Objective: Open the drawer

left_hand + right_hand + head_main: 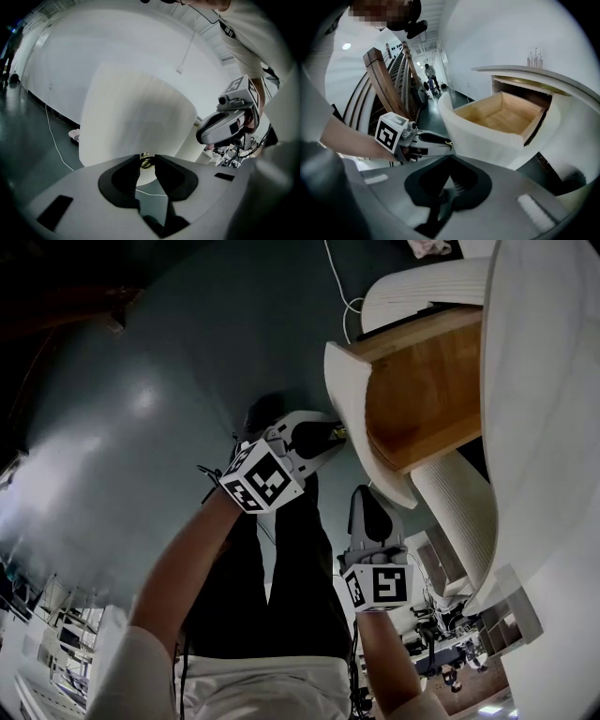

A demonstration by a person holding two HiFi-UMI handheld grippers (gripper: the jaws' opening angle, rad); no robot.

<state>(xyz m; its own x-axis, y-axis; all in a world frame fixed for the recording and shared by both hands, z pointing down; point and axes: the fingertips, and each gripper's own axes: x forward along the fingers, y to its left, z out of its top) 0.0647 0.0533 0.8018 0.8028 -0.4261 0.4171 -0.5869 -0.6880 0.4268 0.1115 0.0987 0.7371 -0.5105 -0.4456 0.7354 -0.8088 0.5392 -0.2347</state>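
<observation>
Gripping brass knob [146, 161] with left gripper [146, 158], drawer [487, 140] open, right gripper [451, 157] closed

The head view looks steeply down from behind the left gripper [333, 432] and right gripper [367, 495], while each gripper view looks forward along its own gripper, close to the drawer [501, 117] all three share, its knob [146, 161] right at the left gripper's tip.

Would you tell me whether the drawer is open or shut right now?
Open: the drawer stands pulled well out of the white cabinet, its wooden inside showing, with the left gripper closed on its brass knob.
</observation>
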